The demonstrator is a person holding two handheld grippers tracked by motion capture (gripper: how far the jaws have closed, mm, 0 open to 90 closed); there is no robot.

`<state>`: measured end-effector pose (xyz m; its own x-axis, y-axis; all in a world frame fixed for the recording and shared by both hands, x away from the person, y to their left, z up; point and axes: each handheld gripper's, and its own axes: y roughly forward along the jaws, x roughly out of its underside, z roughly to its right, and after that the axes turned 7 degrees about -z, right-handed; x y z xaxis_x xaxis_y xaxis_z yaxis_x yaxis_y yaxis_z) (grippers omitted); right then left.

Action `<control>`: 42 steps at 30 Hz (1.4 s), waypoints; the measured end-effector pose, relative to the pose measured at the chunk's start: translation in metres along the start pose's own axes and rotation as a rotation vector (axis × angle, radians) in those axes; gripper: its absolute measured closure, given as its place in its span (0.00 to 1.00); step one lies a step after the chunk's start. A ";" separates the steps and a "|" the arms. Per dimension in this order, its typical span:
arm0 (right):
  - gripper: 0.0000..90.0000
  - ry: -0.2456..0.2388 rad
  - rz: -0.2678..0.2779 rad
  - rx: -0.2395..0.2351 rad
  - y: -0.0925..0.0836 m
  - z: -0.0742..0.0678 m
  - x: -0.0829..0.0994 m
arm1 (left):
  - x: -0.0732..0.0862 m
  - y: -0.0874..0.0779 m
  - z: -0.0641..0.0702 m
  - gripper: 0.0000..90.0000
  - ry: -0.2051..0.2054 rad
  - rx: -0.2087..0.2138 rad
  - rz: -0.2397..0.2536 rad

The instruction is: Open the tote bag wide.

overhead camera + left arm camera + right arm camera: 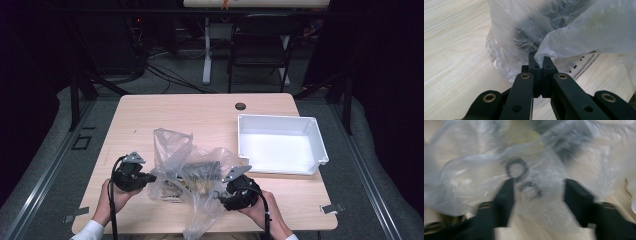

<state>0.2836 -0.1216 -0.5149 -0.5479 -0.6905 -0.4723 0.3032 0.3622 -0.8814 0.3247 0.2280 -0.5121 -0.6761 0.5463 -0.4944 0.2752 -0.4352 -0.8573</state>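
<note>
The left gripper (539, 65) sits nearest the lens, its two jaws clenched on a fold of the clear bag (564, 32) — the film is pinched flat between the pads. That grip looks meant to anchor the bag at the table's near left while the other hand works on it.

The right gripper (537, 187) has its jaws apart, with loose film and a dark ring (516, 169) lying between them; the picture is blurred, and the pads do not appear to press on anything, so I judge it released and reaching for a hold rather than grasping. From above, the left gripper (150, 177) and the right gripper (220, 196) flank the bag (187, 175) from either side, which suits pulling its mouth open or holding it steady to get at the contents.

The bag lies crumpled near the table's (200, 112) front edge, about midway along it, one tail hanging over that edge. Dark parts show through the plastic; how many I cannot tell.

Counted: two grippers, one bag, one white bin (280, 145) — empty, near the right edge, probably waiting for what comes out of the bag. A small dark hole (240, 106) marks the far edge.
</note>
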 end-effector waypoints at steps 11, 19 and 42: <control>1.00 0.076 0.031 0.056 -0.001 0.021 0.008 | 0.002 0.003 -0.009 1.00 -0.026 0.010 -0.036; 0.44 0.111 0.136 -0.065 -0.013 0.023 0.009 | 0.002 0.004 -0.008 1.00 -0.024 0.013 -0.041; 1.00 -0.041 0.037 -0.036 0.007 -0.014 0.003 | 0.002 0.006 -0.008 1.00 -0.019 0.022 -0.061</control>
<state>0.2733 -0.1123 -0.5220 -0.5039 -0.7010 -0.5047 0.2940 0.4102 -0.8633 0.3299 0.2323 -0.5193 -0.7039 0.5587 -0.4386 0.2185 -0.4172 -0.8822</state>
